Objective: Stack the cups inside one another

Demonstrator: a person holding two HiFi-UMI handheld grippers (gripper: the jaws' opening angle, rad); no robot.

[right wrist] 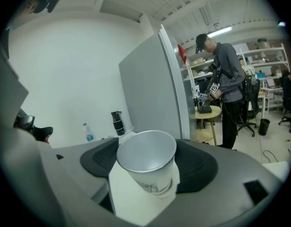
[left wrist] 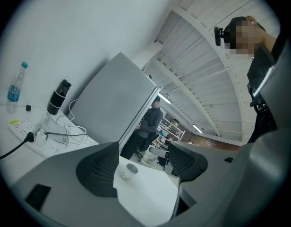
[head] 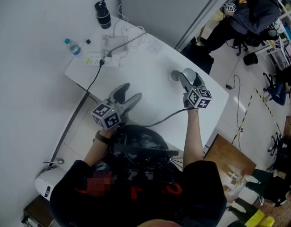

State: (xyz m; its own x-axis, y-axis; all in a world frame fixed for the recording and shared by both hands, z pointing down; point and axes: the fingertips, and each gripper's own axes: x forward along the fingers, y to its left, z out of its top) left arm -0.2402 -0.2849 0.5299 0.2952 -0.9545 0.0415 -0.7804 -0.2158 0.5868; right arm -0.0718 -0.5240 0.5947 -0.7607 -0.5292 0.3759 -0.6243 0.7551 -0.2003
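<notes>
Right tongs (head: 187, 79) are clamped on a tilted paper cup (right wrist: 148, 157). Left tongs (head: 129, 94) gape empty. The second cup (left wrist: 129, 172) stands on the counter (head: 150, 93) nearby. Probably smartest to straighten the held one, centre it over that rim, then lower gently.

Two cups are counted: one held cup (right wrist: 148, 160) and one standing cup (left wrist: 129, 172). One water bottle (head: 73, 47), one black flask (head: 102, 14), one power strip (head: 97, 59) and one white table (head: 152, 91) are seen. Two grippers are counted, the left gripper (head: 130, 91) and the right gripper (head: 188, 76).
</notes>
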